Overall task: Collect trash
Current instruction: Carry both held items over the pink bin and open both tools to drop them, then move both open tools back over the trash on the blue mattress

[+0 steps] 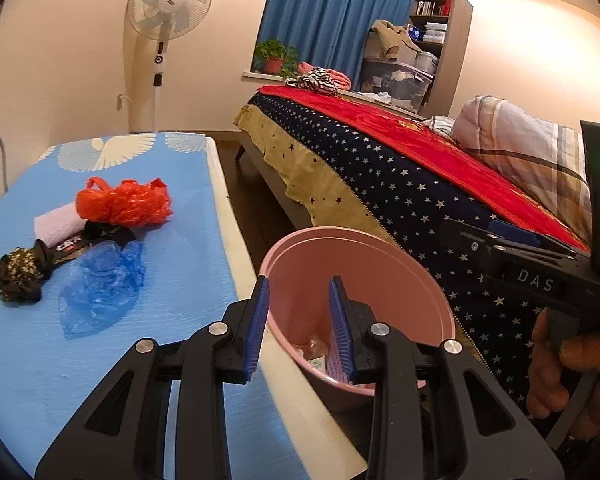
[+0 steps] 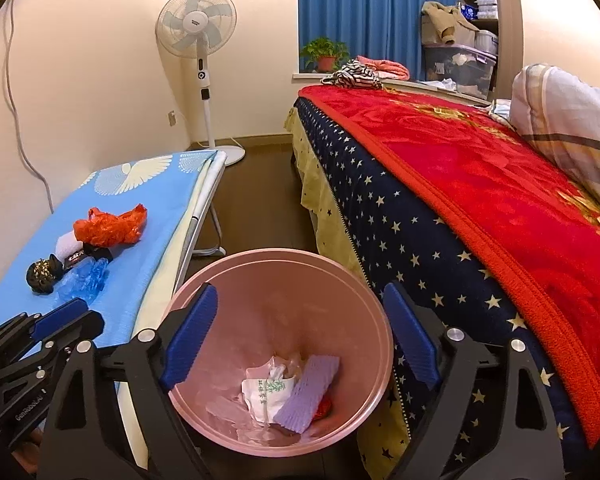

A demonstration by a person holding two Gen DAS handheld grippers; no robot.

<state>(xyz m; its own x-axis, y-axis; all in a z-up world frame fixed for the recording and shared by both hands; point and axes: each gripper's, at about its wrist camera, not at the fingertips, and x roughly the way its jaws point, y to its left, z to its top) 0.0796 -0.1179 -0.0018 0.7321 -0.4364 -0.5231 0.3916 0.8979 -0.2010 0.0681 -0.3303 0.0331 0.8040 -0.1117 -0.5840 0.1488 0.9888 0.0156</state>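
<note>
A pink bin [image 2: 279, 280] stands on the floor between the table and the bed and holds a purple foam sheet [image 2: 310, 392], a crumpled tissue packet [image 2: 265, 394] and clear plastic. My right gripper [image 2: 300, 340] hangs open and empty above it. My left gripper [image 1: 300, 324] is open and empty over the bin's [image 1: 380, 264] near rim at the table edge. On the blue table lie a red plastic bag [image 1: 123, 202], a blue plastic cover [image 1: 99, 284], a black wrapper [image 1: 87, 240], a white foam piece [image 1: 53, 222] and a dark floral wad [image 1: 17, 276].
The blue-covered table [image 1: 139, 340] is on the left, with the left gripper [image 2: 59, 320] showing in the right wrist view. A bed with a red blanket [image 2: 480, 184] and starry sheet fills the right. A standing fan [image 2: 197, 28] is by the far wall.
</note>
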